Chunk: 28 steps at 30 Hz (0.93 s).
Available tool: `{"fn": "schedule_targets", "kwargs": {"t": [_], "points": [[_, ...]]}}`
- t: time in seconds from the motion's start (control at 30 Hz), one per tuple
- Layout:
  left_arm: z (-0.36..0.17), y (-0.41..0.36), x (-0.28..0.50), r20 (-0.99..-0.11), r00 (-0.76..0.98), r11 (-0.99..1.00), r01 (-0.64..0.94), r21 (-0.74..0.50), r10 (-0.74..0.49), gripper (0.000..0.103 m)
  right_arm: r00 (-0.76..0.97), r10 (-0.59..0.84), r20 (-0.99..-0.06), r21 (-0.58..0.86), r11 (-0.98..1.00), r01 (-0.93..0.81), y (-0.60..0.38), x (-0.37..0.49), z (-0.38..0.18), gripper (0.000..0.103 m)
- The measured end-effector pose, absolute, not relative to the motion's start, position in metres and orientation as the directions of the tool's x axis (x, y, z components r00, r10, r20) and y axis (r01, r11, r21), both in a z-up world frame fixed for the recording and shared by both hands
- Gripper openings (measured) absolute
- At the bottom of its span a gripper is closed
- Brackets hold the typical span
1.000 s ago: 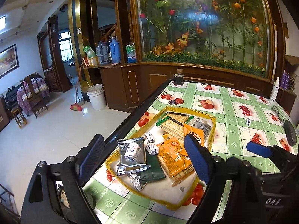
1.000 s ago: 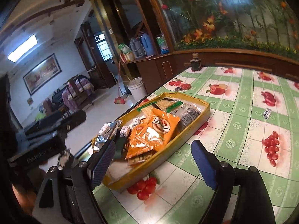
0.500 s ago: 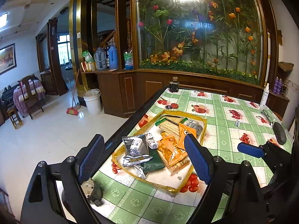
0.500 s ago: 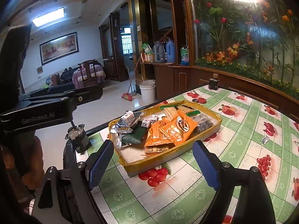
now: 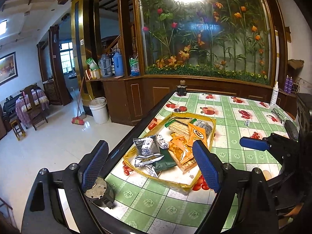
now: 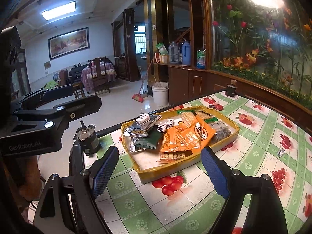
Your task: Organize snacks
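I have both grippers hovering short of the yellow tray (image 5: 202, 183) of snacks, which sits on the green-checked tablecloth (image 5: 171, 212) near the table's edge. My left gripper (image 5: 150, 167) has its jaws spread wide and nothing between the blue pads (image 5: 205, 168); through the gap I see the near end of the tray, closer to the right pad than to the other, with clear cloth between fingertips and tray. My right gripper (image 6: 159, 167) is likewise wide apart and empty, and the tray's near rim (image 6: 165, 172) lies just beyond its fingertips, roughly centred between them. In the left view the right gripper shows at the right side (image 5: 255, 144), held above the cloth beside the tray.

Inside the tray I count two silver foil packets (image 5: 146, 149), one with a black-and-white dice print, plus a smaller crumpled foil wrapper (image 5: 151, 170) at the near end. There is one dark green pouch (image 6: 149, 139). I make out about three small dice-patterned sweets (image 6: 169, 122), though the pile hides parts. The orange packets (image 6: 190, 137) overlap; I count three or four and cannot be sure. Behind them lie two cracker packs with green ends (image 6: 187, 116) and one clear bag of dark contents (image 6: 222, 131).

One small wrapped sweet (image 6: 281, 152) lies alone on the cloth, well apart from the tray
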<state>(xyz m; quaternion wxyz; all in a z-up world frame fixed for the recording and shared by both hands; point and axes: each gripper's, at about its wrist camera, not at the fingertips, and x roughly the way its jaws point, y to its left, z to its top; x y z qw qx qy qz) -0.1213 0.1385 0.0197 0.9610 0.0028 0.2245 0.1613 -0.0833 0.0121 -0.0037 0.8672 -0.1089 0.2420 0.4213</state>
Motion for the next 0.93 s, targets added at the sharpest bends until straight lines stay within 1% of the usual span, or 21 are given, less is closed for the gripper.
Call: {"fn": "schedule_targets", "kwargs": {"t": [0.2, 0.47, 0.67, 0.93], "points": [[0.015, 0.14, -0.126, -0.433, 0.842, 0.945, -0.312, 0.095, 0.321, 0.089, 0.514, 0.679, -0.524, -0.015, 0.596, -0.803, 0.025, -0.088, -0.005, 0.087], [0.011, 0.148, -0.127, -0.46, 0.842, 0.954, -0.297, 0.039, 0.281, 0.089, 0.515, 0.667, -0.538, -0.042, 0.589, -0.807, 0.028, -0.086, -0.006, 0.087], [0.008, 0.144, -0.13, -0.429, 0.848, 0.948, -0.311, 0.073, 0.311, 0.089, 0.515, 0.647, -0.562, -0.013, 0.616, -0.788, 0.023, -0.074, -0.012, 0.087], [0.009, 0.142, -0.129, -0.43, 0.848, 0.949, -0.304, 0.084, 0.31, 0.089, 0.512, 0.648, -0.565, -0.016, 0.611, -0.791, 0.022, -0.07, -0.011, 0.087]]}}
